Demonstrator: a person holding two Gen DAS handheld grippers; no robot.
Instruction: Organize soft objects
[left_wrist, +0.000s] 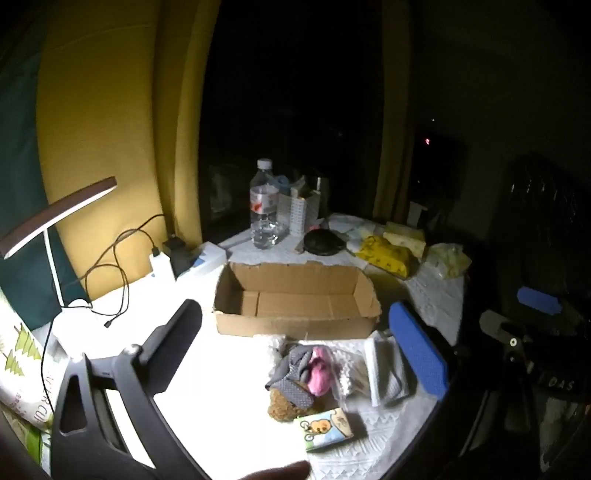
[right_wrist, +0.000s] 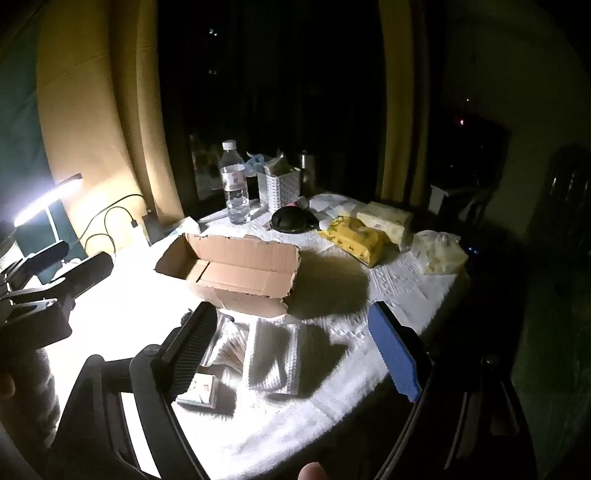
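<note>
Lying in a loose pile near the front edge of the white textured counter (left_wrist: 369, 443), the soft objects sit just in front of an open brown cardboard box (left_wrist: 295, 299): a grey dotted cloth (left_wrist: 291, 369), a pink plush piece (left_wrist: 319, 371) touching it, a brown fuzzy plush (left_wrist: 284, 404) beneath them, and a small tissue pack with a cartoon print (left_wrist: 328, 428) nearest the camera. Just right of the pile lies a folded white waffle-weave towel (right_wrist: 275, 356), with a clear packet of cotton swabs (right_wrist: 231, 345) beside it.

The left hand-held gripper (left_wrist: 295, 350) hovers above the pile, pointing forward and down at the counter, its black finger (left_wrist: 173, 343) and blue-padded finger (left_wrist: 419, 354) spread wide with nothing between them. The right hand-held gripper (right_wrist: 291, 350) is angled the same way over the towel, also wide and holding nothing; a fingertip shows at the bottom edge of its view.

The box's interior is bare cardboard. Behind it stand a clear plastic water bottle (left_wrist: 264, 205), a white perforated basket (right_wrist: 279, 188) and a black round object (left_wrist: 323, 242), with yellow wipe packs (right_wrist: 356, 240) to the right. A lit white desk lamp (right_wrist: 44, 199) glares at the left, near black cables (left_wrist: 110, 273).
</note>
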